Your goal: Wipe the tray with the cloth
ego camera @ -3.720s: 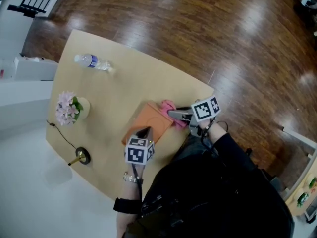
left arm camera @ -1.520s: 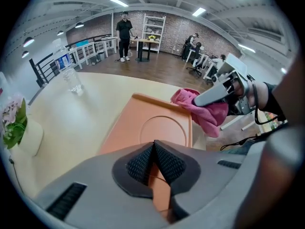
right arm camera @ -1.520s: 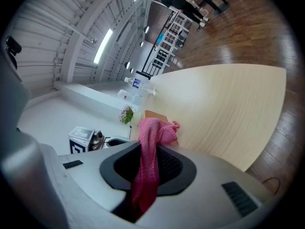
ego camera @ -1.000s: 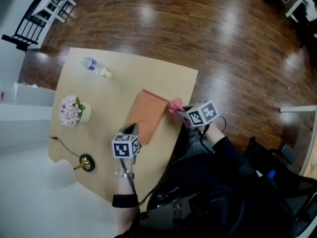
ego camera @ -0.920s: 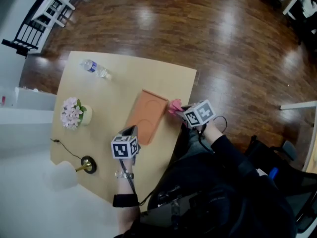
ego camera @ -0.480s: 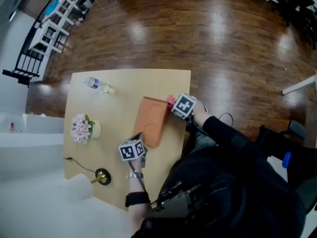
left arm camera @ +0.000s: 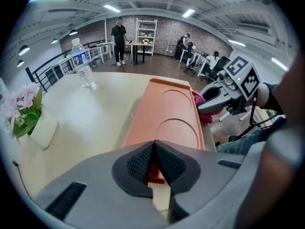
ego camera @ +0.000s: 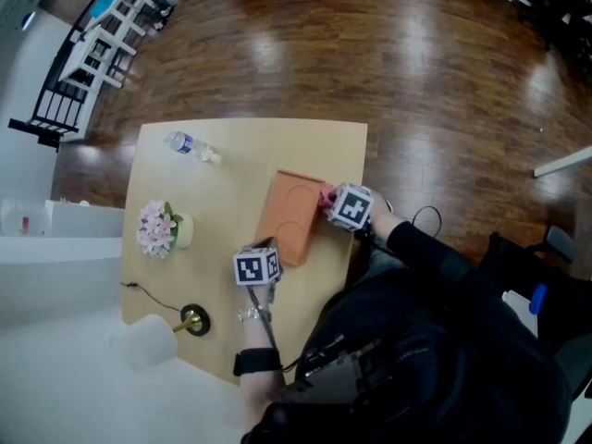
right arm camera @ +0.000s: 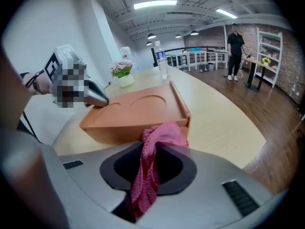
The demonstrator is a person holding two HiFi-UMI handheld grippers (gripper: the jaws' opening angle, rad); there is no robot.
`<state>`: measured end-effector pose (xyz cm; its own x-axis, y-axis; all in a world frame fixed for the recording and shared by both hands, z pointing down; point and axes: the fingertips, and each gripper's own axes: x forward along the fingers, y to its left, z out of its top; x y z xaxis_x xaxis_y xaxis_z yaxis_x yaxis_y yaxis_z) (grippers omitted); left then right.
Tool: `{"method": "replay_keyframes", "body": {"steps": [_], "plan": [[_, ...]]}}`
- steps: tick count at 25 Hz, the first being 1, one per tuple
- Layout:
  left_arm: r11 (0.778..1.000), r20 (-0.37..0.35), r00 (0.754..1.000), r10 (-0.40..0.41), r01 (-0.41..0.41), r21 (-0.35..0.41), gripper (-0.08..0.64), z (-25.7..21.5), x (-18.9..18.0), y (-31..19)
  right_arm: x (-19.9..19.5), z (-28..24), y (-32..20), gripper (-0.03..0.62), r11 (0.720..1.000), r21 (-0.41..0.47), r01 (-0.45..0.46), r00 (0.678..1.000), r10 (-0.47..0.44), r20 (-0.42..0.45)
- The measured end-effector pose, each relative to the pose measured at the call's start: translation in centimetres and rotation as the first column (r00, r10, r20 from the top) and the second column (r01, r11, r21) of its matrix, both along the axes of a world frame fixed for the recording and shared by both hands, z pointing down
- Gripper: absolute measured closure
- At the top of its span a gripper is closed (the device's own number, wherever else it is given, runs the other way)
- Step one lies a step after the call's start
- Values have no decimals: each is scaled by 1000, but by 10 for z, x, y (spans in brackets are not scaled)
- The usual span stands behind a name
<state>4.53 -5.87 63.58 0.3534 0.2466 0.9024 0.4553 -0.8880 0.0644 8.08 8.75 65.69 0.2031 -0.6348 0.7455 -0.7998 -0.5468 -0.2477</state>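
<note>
An orange tray (ego camera: 289, 216) lies on the pale table (ego camera: 217, 192), near its right edge. My left gripper (ego camera: 268, 246) is at the tray's near end, its jaws shut on the near rim of the tray (left arm camera: 167, 109). The left gripper's (left arm camera: 153, 145) pads meet over that rim. My right gripper (ego camera: 331, 199) is shut on a pink cloth (ego camera: 326, 195). The cloth (right arm camera: 159, 136) hangs out between the right gripper's (right arm camera: 152, 149) jaws and touches the outer side wall of the tray (right arm camera: 138, 109). The left gripper (right arm camera: 97, 99) shows at the tray's far corner.
A water bottle (ego camera: 192, 146) lies at the table's far left. A pot of pink flowers (ego camera: 159, 230) stands at the left, with a black and gold base on a cord (ego camera: 194, 320) nearer. The table's right edge (ego camera: 356, 220) runs just beside the tray. People stand far off.
My right gripper has rolled and shifted along the tray's right side with the cloth in it. My left gripper has sunk a little at the tray's near end.
</note>
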Motion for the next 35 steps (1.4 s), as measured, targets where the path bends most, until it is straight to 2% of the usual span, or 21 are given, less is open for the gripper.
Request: {"method": "replay_keyframes", "body": {"steps": [10, 15, 19, 24, 26, 29, 33, 35], "plan": [[999, 11, 1000, 28, -28, 35, 555, -1, 1, 1, -69, -6, -51, 514, 987, 54, 153, 987, -155, 28], [999, 30, 999, 15, -16, 42, 555, 3, -1, 2, -111, -2, -85, 514, 951, 48, 306, 951, -308, 28], [998, 15, 1000, 19, -20, 68, 555, 3, 2, 2, -139, -4, -107, 514, 913, 64, 403, 914, -405, 24], [998, 22, 1000, 0, -1, 58, 555, 3, 2, 0, -157, -19, -111, 514, 883, 123, 452, 888, -459, 32], [999, 27, 1000, -6, 4, 47, 555, 2, 2, 1, -157, -28, -101, 514, 886, 150, 439, 892, -450, 45], [999, 31, 1000, 0, -2, 48, 555, 2, 1, 2, -139, -27, -68, 514, 922, 128, 365, 925, -375, 67], [998, 32, 999, 12, -14, 55, 555, 2, 2, 3, -88, -16, -15, 514, 982, 80, 173, 980, -179, 86], [999, 34, 999, 10, -12, 51, 555, 3, 5, 2, -49, -8, 10, 514, 998, 41, 53, 996, -56, 67]]}}
